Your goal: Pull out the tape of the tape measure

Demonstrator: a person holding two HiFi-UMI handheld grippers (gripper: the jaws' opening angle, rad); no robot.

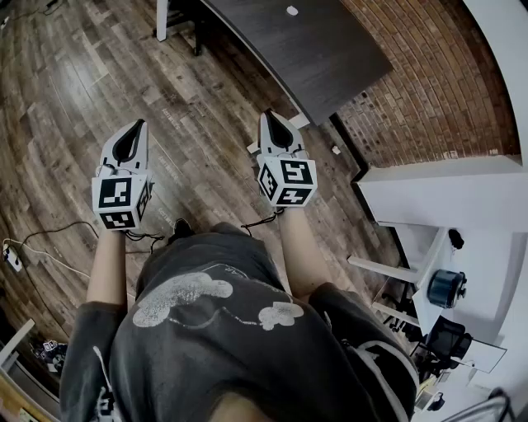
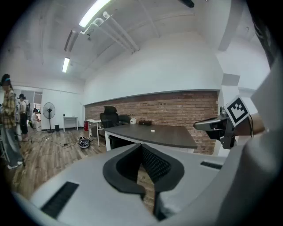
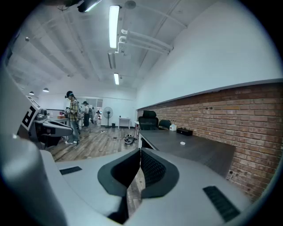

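Observation:
No tape measure can be made out in any view. In the head view my left gripper (image 1: 139, 125) and my right gripper (image 1: 271, 115) are held side by side at waist height over the wooden floor, both pointing forward. Both are shut with nothing between the jaws. The left gripper view shows the left gripper (image 2: 142, 146) with its dark pads closed tip to tip, and the right gripper (image 2: 211, 125) off to its right. In the right gripper view the right gripper (image 3: 140, 151) is closed the same way.
A dark table (image 1: 318, 51) stands ahead along a brick wall (image 1: 429, 82), with a small white object (image 1: 292, 11) on it. A white desk (image 1: 462, 198) is at the right. Cables (image 1: 49, 239) lie on the floor. Office chairs (image 2: 109, 117) and people (image 3: 72, 115) are farther off.

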